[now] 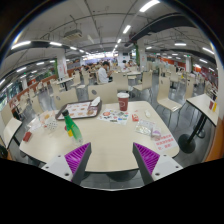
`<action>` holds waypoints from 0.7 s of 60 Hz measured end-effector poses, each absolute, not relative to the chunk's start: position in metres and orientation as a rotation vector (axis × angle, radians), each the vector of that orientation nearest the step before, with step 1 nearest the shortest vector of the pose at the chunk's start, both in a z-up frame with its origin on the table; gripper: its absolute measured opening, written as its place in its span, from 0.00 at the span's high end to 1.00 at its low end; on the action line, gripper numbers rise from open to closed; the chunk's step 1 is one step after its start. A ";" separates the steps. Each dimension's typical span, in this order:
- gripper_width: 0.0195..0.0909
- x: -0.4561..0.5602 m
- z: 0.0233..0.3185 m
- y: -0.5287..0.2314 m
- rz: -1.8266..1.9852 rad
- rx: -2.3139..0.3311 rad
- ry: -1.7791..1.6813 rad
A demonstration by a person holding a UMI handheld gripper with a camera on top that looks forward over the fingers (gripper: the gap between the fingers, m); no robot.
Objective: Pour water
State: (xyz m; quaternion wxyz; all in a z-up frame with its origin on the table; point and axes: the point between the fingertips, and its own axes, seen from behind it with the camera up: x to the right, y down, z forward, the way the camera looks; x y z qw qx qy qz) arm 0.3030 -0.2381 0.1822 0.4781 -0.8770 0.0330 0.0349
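We see gripper (112,160) fingers spread apart, ribbed magenta pads (76,158) holding nothing. Beyond them smooth pale rounded table (100,135). Farther on it, green bottle (71,127) tilted, flat tray (82,109), tall red paper cup (123,101) upright.

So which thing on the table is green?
The green bottle, leaning ahead of the left finger of the open hand-held gripper. The cup farther back is red, and the tray is pale.

Single wide-angle view from above the tongs (112,160), forward over the table (105,140), hall beyond.
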 end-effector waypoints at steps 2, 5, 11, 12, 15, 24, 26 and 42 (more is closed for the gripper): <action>0.08 0.300 0.180 -0.240 0.092 -2.151 0.084; 0.08 0.302 0.173 -0.246 0.093 -2.156 0.088; 0.09 0.302 0.154 -0.251 0.090 -2.173 0.098; 0.08 0.301 0.152 -0.250 0.091 -2.174 0.096; 0.08 0.295 0.147 -0.249 0.102 -2.169 0.090; 0.10 0.246 0.133 -0.228 0.184 -2.067 0.051; 0.09 0.229 0.126 -0.226 0.200 -2.058 0.032; 0.09 0.131 0.087 -0.134 0.189 -1.947 -0.024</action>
